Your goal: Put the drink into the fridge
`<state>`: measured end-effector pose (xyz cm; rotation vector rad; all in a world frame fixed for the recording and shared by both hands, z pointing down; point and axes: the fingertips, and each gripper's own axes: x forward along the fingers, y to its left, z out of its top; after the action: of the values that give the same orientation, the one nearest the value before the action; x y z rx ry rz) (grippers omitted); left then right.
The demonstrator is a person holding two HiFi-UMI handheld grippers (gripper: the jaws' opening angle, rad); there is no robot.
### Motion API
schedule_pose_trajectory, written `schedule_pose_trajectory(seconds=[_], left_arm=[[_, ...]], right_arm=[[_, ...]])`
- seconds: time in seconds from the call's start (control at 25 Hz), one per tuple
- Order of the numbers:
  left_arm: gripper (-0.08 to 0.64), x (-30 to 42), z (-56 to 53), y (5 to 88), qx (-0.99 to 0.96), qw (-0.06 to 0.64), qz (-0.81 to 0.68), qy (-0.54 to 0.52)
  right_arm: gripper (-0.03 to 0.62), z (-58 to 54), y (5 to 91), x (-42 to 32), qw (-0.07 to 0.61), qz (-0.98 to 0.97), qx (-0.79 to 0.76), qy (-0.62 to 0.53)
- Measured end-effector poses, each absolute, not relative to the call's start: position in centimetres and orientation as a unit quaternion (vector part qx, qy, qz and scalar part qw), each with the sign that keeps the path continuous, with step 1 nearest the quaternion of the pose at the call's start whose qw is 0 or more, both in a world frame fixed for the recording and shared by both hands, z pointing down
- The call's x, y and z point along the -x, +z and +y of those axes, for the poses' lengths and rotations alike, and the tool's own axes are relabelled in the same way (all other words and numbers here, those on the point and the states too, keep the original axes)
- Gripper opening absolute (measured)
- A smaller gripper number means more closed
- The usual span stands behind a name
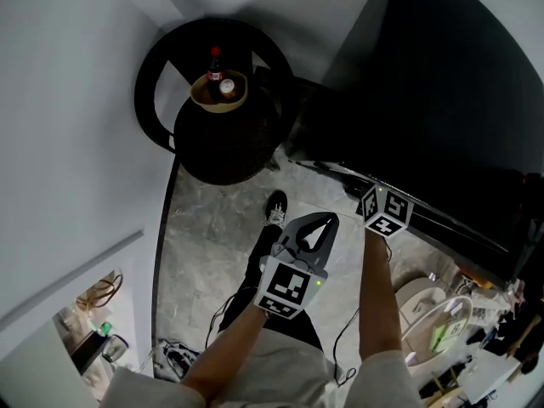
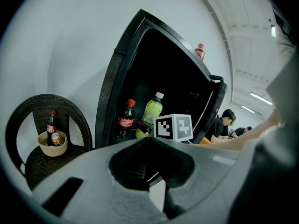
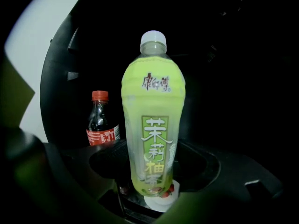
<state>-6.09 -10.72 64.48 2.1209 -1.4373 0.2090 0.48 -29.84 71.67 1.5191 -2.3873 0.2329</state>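
A green tea bottle [image 3: 153, 125] with a white cap stands upright inside the black fridge [image 1: 442, 100], centred between the jaws of my right gripper [image 3: 152, 186], which is shut on its lower part. Only that gripper's marker cube [image 1: 384, 211] shows in the head view, at the fridge opening. In the left gripper view the green tea bottle [image 2: 152, 108] sits just above that cube [image 2: 174, 126]. A small cola bottle [image 3: 100, 122] stands on the same shelf, to its left. My left gripper [image 1: 325, 221] hangs in front of the fridge, shut and empty.
A black wicker chair [image 1: 161, 100] by the wall carries a bowl [image 1: 207, 99] holding another cola bottle [image 1: 214, 62] and a can [image 1: 227, 86]. The open fridge door [image 2: 216, 101] stands to the right. People [image 2: 226, 122] sit beyond it. Clutter fills a table [image 1: 459, 330] at lower right.
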Motion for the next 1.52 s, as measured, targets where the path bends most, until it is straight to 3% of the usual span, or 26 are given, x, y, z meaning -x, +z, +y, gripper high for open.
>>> schedule_pose_trajectory(seconds=[0.72, 0.84, 1.0, 1.36, 1.52], left_arm=[[0.009, 1.8, -5.3, 51.9, -0.779, 0.193, -0.594, 0.052], [0.009, 0.4, -4.3, 49.8, -0.775, 0.186, -0.602, 0.042], [0.009, -1.2, -2.5, 47.2, -0.779, 0.157, -0.605, 0.054], [0.009, -1.1, -0.6, 43.8, -0.773, 0.114, -0.619, 0.081], [0.009, -1.0, -0.2, 44.0, -0.768, 0.122, -0.622, 0.092]], right_arm=[[0.28, -11.8, 55.0, -8.2, 0.081, -0.824, -0.539, 0.154], [0.21, -9.6, 52.6, -10.0, 0.072, -0.82, -0.546, 0.152], [0.196, -7.8, 50.3, -11.5, 0.077, -0.824, -0.541, 0.148], [0.016, -5.2, 46.6, -14.7, 0.012, -0.819, -0.552, 0.155], [0.008, -4.4, 45.0, -15.3, 0.008, -0.826, -0.545, 0.141]])
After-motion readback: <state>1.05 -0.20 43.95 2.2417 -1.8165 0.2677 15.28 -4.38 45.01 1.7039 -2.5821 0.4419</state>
